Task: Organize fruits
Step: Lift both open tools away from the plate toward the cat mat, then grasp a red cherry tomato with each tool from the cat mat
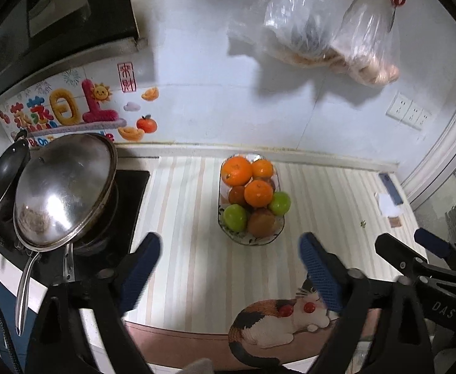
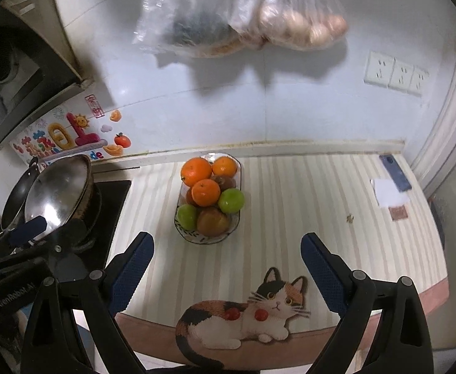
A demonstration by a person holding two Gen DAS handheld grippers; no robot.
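Oranges [image 1: 236,171] and green apples [image 1: 235,217] piled in bowl [image 1: 249,241].

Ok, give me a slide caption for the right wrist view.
Open right gripper above a striped mat, facing a dish of oranges and green fruits; two small red fruits lie nearer.

Open mat ahead, pots crowd the left
Bare striped mat [image 2: 290,218] surrounds the fruit bowl [image 2: 207,240]; lidded wok [image 1: 65,187] blocks left, hanging bags [image 1: 321,25] overhead.

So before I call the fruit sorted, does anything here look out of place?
Two small red fruits lie loose on the cat picture at the mat's near edge, apart from the heaped bowl. The wok lid sits tilted. Nothing looks spilled.
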